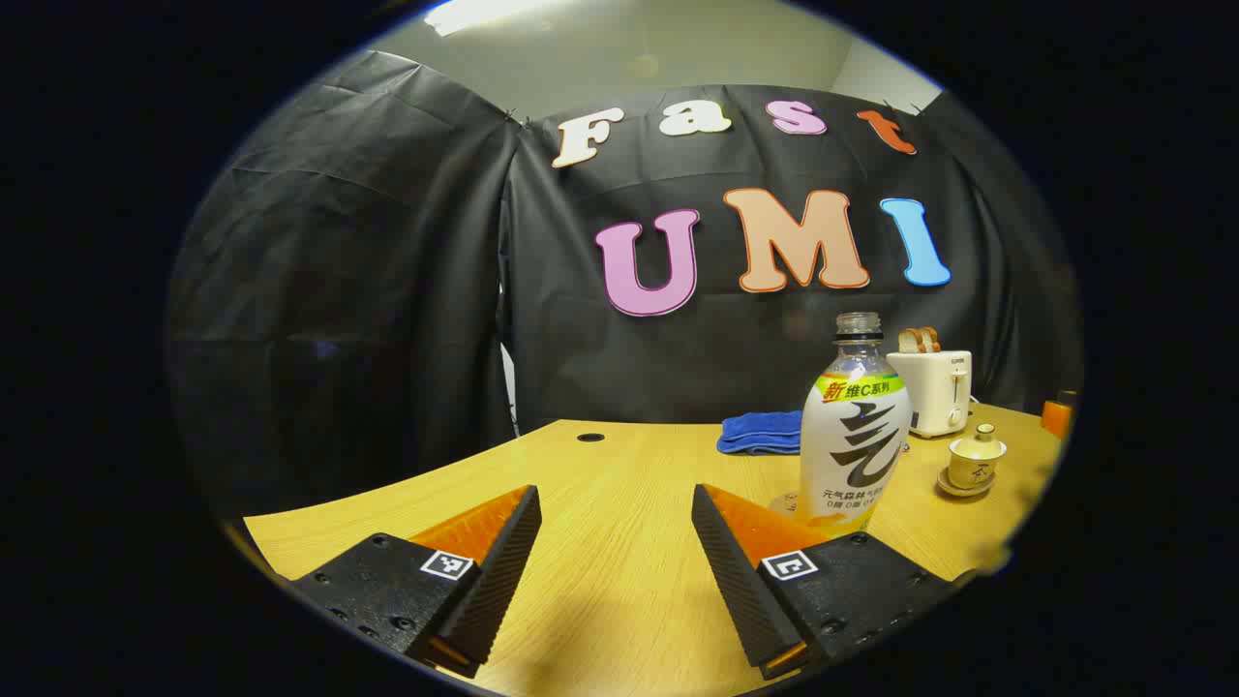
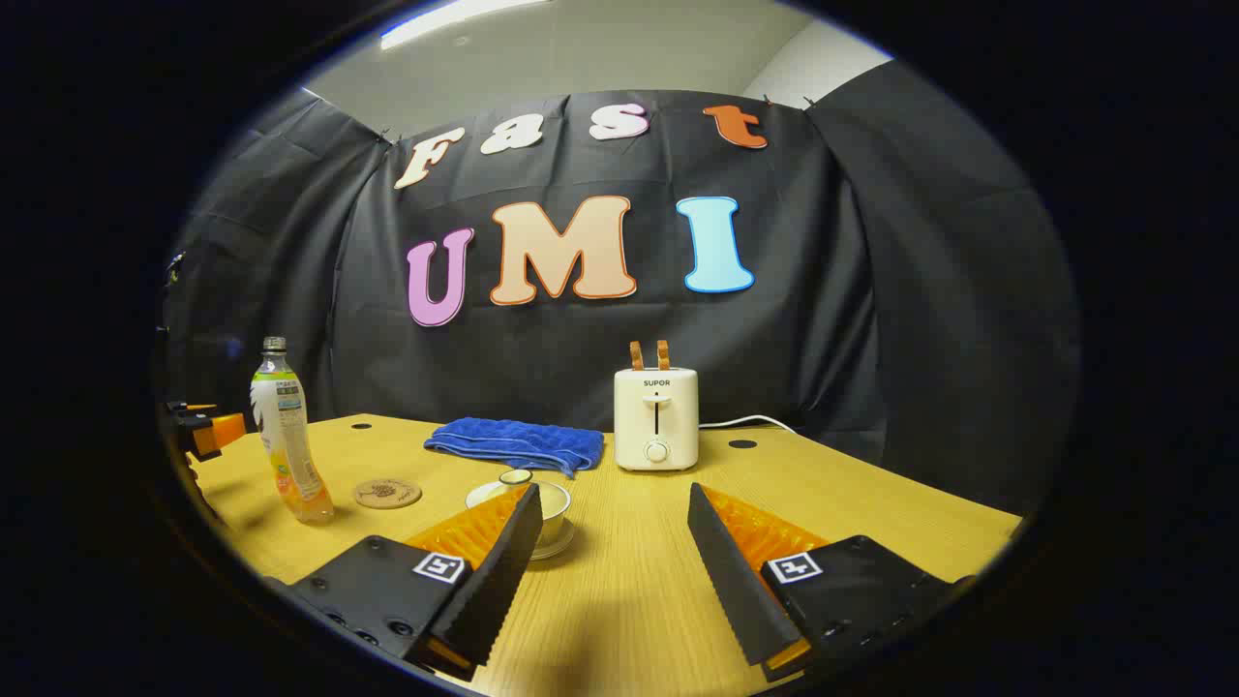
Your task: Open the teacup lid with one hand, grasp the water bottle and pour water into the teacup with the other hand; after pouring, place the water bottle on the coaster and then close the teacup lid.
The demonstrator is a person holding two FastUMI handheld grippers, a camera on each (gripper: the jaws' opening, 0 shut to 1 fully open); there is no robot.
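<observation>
In the left gripper view, a water bottle (image 1: 856, 426) with a white label and no cap stands upright on the wooden table, just beyond my right finger. My left gripper (image 1: 615, 499) is open and holds nothing. Farther right, a cream teacup (image 1: 976, 460) sits on its saucer with the lid on. In the right gripper view, the teacup (image 2: 550, 503) stands close ahead, partly hidden by my left finger. My right gripper (image 2: 614, 494) is open and empty. A round cork coaster (image 2: 386, 494) lies between the teacup and the bottle (image 2: 286, 436). The left gripper (image 2: 203, 426) shows at the far left edge, beside the bottle.
A white toaster (image 2: 656, 416) with two slices in it stands at the back of the table (image 2: 871, 503), its cord running right. A folded blue towel (image 2: 518, 442) lies left of the toaster. The black cloth wall closes the back.
</observation>
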